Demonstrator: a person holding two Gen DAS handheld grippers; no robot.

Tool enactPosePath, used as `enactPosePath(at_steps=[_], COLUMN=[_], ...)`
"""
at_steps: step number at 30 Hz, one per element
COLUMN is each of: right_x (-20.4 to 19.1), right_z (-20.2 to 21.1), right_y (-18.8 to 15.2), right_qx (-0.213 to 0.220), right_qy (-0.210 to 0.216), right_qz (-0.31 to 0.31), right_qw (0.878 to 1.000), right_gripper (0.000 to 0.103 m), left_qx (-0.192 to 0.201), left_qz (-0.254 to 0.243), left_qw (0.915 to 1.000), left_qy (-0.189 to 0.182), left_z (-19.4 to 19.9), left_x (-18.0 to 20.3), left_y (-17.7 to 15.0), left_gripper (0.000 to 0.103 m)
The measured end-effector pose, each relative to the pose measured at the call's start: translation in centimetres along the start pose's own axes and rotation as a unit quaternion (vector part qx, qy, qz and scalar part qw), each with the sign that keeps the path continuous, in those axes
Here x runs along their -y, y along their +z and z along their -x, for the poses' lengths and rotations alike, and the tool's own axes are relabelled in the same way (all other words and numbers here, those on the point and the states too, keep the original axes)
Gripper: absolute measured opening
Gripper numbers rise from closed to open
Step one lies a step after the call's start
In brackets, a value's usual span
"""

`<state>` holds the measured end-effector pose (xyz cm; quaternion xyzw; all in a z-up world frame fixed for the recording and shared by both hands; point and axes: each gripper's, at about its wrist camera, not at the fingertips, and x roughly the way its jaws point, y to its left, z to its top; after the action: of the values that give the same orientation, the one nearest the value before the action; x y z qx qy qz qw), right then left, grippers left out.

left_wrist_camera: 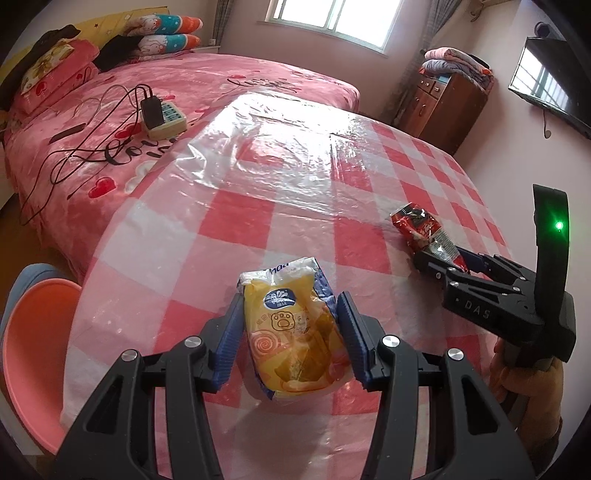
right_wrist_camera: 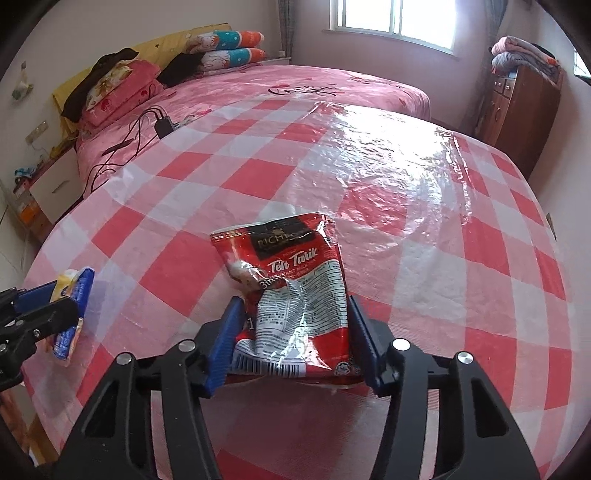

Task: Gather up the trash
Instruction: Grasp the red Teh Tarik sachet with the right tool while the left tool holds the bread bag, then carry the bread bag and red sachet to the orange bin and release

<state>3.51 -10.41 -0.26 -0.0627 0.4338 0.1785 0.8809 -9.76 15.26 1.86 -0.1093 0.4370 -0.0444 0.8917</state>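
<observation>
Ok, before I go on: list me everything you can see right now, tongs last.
tissue pack: one, yellow and white, between the left tongs' pads
tea sachet: one, red, crumpled, on the table between the right tongs' pads
table: one, pink-and-white check under clear plastic
stool: one, orange, left of the table
bed: one, pink cover, behind the table
pillows: several, at the bed's head
power strip: one, pale, black cables, on the bed
cabinet: one, brown, folded blankets on top
screen: one, black, on the right wall
left tongs: shut on the tissue pack
right tongs: around the tea sachet, grip unclear
</observation>
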Motion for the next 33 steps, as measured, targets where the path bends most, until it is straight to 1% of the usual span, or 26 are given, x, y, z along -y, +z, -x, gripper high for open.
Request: enactPosePath(at_steps=[10,14,22,26,33], right_x=[-0.3,-0.4,0.1,0.2,-1.0], right_z=[0.2,0.4,0.9,1.3,1.4], right_y=[0.0,-0.1,-0.2,-0.3,-0.4], right_qx=[0.004,0.01,0.017,0.024,0.026], right_qy=[-0.002,-0.011,-0.019,-0.018,0.003], right_qz=[0.004,0.007,-0.012,-0.026,-0.038], right_qw=[1.0,1.0,1.0,0.999,0.999], right_gripper=[0.052,0.051,0.05,0.05,0.049], left_qx=[0.007,0.01,0.018,0.022,0.029], left_qz=[0.007,0.012,0.027,0.034,0.046], left_qw=[0.9998,0.9997,0.9991,0.9986,0.9979], left_qy=[-0.015,-0.02,-0.029,-0.033,-0.033], left_z=[0.9,1.3,2.2,2.7,3.6], left_x=[-1.5,-2.3,-4.2,-5.2,-7.1], left_y=[-0.4,-0.7,-1.1,-1.4,-1.9], left_gripper=[0.052,0.052,0.052,0.052,0.052])
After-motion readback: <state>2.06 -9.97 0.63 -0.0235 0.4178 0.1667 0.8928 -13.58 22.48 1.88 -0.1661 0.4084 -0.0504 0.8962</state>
